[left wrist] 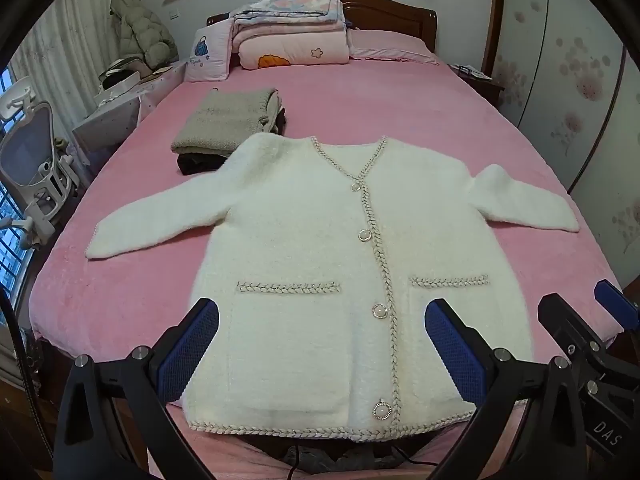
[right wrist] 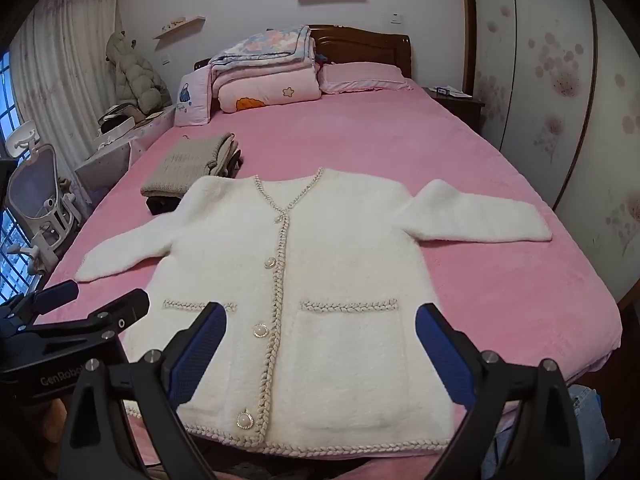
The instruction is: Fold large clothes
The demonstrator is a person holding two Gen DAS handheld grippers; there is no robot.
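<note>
A white fluffy cardigan (left wrist: 304, 240) (right wrist: 328, 264) with braided trim and pearl buttons lies flat and face up on the pink bed, both sleeves spread out to the sides, hem toward me. My left gripper (left wrist: 322, 320) hovers open above the hem, its blue pads wide apart and empty. Over the lower right half of the cardigan my right gripper (right wrist: 320, 324) also stands open and holds nothing. The right gripper shows at the right edge of the left wrist view (left wrist: 592, 308); the left gripper appears at the left of the right wrist view (right wrist: 96, 300).
A folded beige knit on a dark garment (left wrist: 226, 124) (right wrist: 192, 164) lies beyond the cardigan's left shoulder. Folded quilts and pillows (left wrist: 292, 32) (right wrist: 268, 76) sit by the headboard. An office chair (left wrist: 32, 168) stands left of the bed (left wrist: 420, 112), a wardrobe (right wrist: 580, 100) right.
</note>
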